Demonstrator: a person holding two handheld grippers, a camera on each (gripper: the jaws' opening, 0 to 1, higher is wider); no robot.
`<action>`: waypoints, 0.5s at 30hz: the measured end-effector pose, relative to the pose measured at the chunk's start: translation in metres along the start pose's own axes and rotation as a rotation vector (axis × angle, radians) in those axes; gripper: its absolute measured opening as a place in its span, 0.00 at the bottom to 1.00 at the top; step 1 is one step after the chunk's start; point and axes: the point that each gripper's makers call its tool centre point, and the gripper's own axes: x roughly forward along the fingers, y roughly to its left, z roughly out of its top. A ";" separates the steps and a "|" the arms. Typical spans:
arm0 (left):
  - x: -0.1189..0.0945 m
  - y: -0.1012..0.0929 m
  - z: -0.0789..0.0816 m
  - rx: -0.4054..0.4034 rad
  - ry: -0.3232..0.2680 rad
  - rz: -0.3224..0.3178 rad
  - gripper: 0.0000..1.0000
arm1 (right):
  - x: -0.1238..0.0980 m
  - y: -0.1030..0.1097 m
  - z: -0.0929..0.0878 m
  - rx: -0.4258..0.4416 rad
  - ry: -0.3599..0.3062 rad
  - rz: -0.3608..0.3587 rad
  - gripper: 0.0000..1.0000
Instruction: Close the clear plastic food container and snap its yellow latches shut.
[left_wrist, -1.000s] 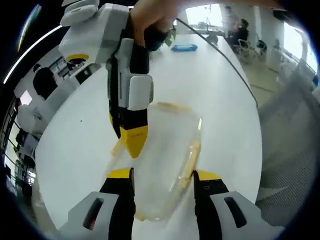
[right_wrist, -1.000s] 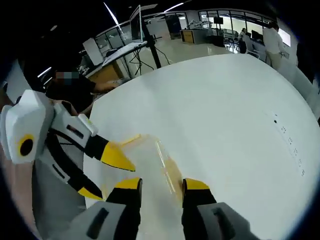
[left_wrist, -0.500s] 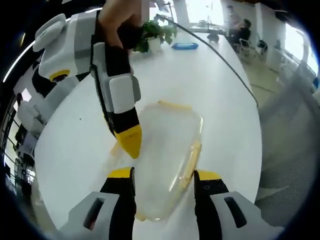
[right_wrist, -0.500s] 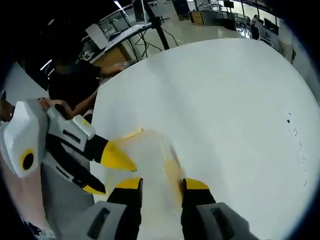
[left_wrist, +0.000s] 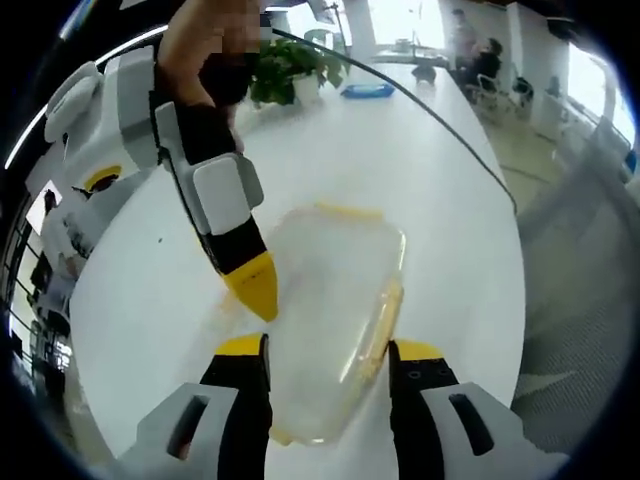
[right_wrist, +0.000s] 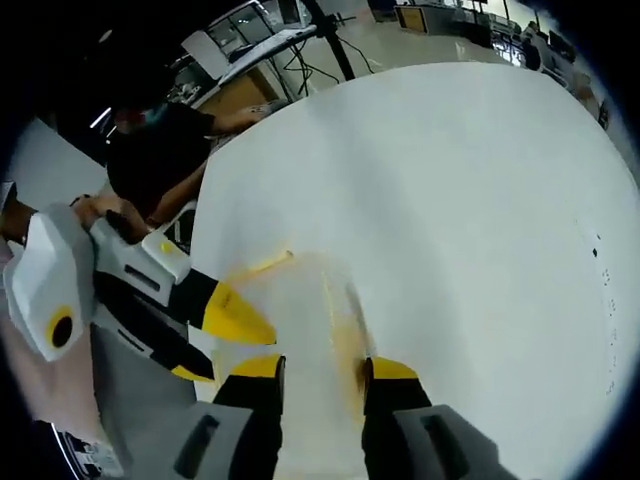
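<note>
While the clear rectangular plastic food container (left_wrist: 335, 300) lies flat on the white oval worktop (left_wrist: 440, 180), both grippers stand over it. Seen from the left gripper view, the left gripper (left_wrist: 325, 362) has its yellow-tipped fingers (left_wrist: 240, 350) set moderately apart, one on each side of the container's near end; whether they touch the plastic cannot be told. One yellow latch (left_wrist: 381, 318) runs along the container's long side just above the right-hand finger, and another yellow latch (left_wrist: 347, 211) lies along the far short end. The right gripper (left_wrist: 255, 290), held by a person's hand (left_wrist: 205, 50), comes down from the upper left with its yellow tip at the container's left edge; its fingers appear close together from this angle.

Seen from the right gripper view, the right gripper (right_wrist: 317, 372) shows a narrow gap between its fingers, with the container (right_wrist: 300, 310) and a yellow latch (right_wrist: 348, 345) just ahead of them. The left gripper (right_wrist: 215, 340) enters from the left, its fingers spread at the container's edge. A potted green plant (left_wrist: 290, 70) and a blue tray (left_wrist: 367, 92) sit at the worktop's far end.
</note>
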 end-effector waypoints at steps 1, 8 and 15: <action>0.000 0.000 0.000 0.002 0.000 0.002 0.44 | 0.000 0.000 0.000 0.000 0.005 0.003 0.28; 0.003 0.001 0.000 0.006 0.000 -0.002 0.44 | 0.011 0.007 0.006 -0.011 0.048 0.070 0.34; 0.005 -0.002 0.000 0.030 -0.014 0.054 0.44 | 0.007 0.007 0.001 -0.014 0.044 0.065 0.35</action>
